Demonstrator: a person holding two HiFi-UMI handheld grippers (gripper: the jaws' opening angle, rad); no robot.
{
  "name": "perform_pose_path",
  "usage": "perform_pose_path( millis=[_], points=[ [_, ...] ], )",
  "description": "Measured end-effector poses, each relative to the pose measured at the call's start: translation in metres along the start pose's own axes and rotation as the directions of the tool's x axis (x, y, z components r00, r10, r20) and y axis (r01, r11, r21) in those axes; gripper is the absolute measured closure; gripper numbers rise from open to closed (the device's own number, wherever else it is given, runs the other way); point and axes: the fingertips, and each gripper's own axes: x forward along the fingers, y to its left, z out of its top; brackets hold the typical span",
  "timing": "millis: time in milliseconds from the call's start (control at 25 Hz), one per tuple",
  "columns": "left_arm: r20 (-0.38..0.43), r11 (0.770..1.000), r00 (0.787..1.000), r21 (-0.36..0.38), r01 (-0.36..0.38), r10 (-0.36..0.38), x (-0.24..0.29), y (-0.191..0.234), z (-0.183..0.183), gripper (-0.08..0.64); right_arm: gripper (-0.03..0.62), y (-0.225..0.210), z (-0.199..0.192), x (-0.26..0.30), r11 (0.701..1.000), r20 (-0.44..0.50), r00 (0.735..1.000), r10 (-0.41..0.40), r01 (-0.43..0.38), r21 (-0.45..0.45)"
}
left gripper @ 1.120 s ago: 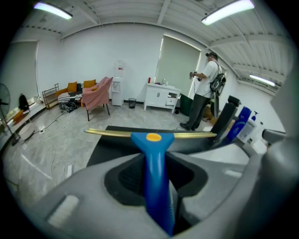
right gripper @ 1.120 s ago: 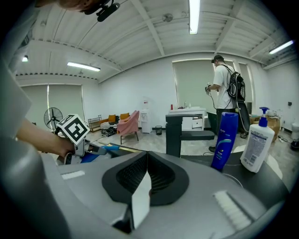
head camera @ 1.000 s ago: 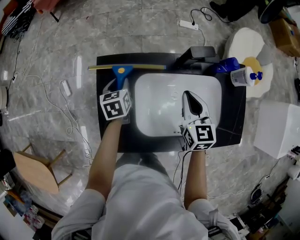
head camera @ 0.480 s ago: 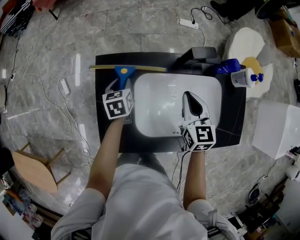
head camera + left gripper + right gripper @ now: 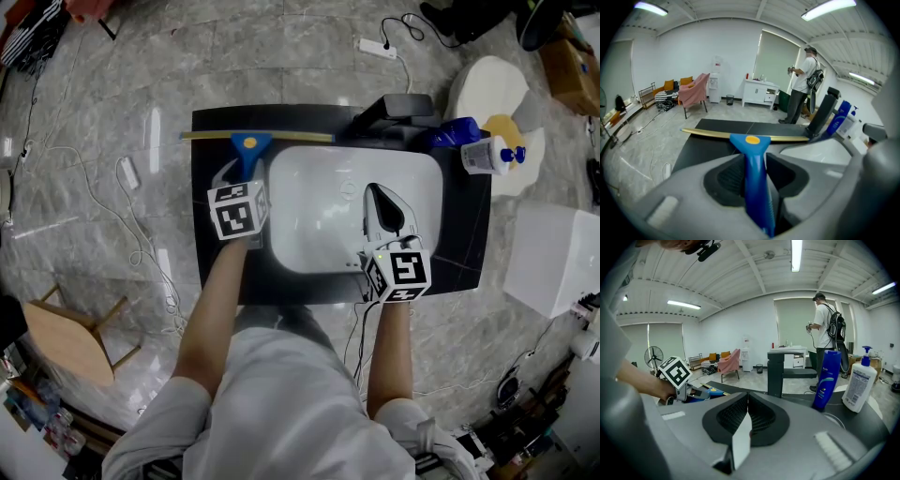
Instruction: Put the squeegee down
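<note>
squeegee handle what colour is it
The squeegee handle is blue, with an orange-yellow dot near the blade end; clearest in the left gripper view.

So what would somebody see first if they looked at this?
Probably the bright blue squeegee with its long yellow blade, lying on the black counter by the back left corner of the white sink. The left tool sits around its handle, jaws opening, pads off it. At the right back stand a blue bottle and a white pump bottle.
</note>
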Motion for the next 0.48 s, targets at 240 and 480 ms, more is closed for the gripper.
perform_pose_path(
  millis=[240, 480],
  points=[
    [0.007, 1.000, 1.000, 0.022, 0.008, -0.009, -0.003, -0.001, 0.000, 0.410, 0.588, 0.002, 0.002, -0.002, 1.000, 0.003, 1.000, -0.002, 0.002, -0.007],
    [0.019, 0.999, 1.000, 0.039, 0.023, -0.024, -0.012, -0.005, -0.001, 0.407, 0.588, 0.006, 0.006, -0.007, 1.000, 0.014, 1.000, -0.004, 0.004, -0.012]
  ],
)
